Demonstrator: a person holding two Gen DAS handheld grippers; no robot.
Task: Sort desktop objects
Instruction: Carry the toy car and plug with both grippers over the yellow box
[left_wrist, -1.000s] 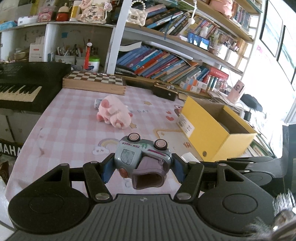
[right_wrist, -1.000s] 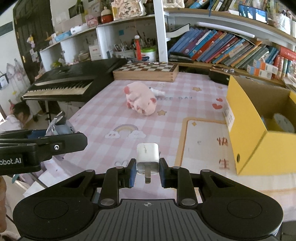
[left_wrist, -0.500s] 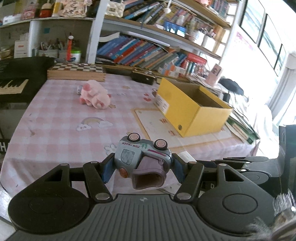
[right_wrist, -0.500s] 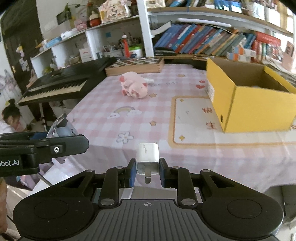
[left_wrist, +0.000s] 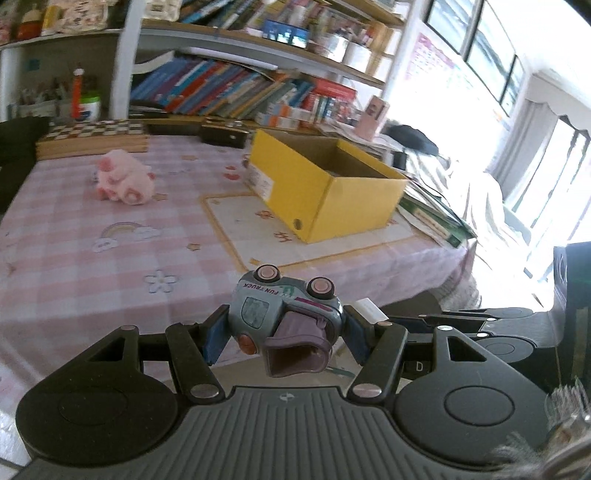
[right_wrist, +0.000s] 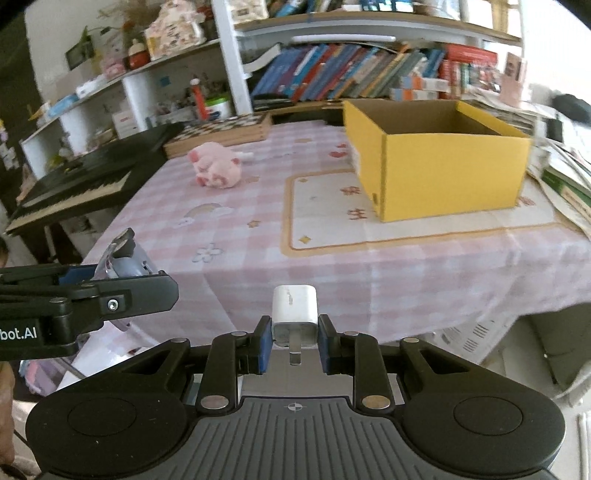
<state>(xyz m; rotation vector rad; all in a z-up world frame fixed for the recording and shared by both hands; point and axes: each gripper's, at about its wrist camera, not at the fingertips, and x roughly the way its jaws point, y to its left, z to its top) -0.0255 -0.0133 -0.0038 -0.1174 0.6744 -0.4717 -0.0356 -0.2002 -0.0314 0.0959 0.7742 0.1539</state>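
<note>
My left gripper (left_wrist: 282, 338) is shut on a grey-blue toy truck (left_wrist: 284, 317), which lies on its side with its wheels up, off the near edge of the table. My right gripper (right_wrist: 294, 338) is shut on a white charger plug (right_wrist: 294, 314), prongs toward the camera. In the right wrist view the left gripper (right_wrist: 88, 295) shows at the left with the truck (right_wrist: 123, 258) in it. An open yellow box (left_wrist: 325, 184) (right_wrist: 439, 166) stands on the pink checked tablecloth (left_wrist: 92, 258). A pink plush pig (left_wrist: 123, 177) (right_wrist: 216, 168) lies further back.
A wooden chessboard box (left_wrist: 92, 140) lies at the table's back edge, a black keyboard (right_wrist: 81, 181) stands to the left, bookshelves (left_wrist: 240, 85) rise behind. Stacked books and papers (right_wrist: 561, 177) sit right of the yellow box. The table's near corner (right_wrist: 369, 295) is below both grippers.
Both grippers have drawn back from the table and swung toward the right. The yellow box and pig look smaller and the table's near edge has come into view. Both grips are unchanged.
</note>
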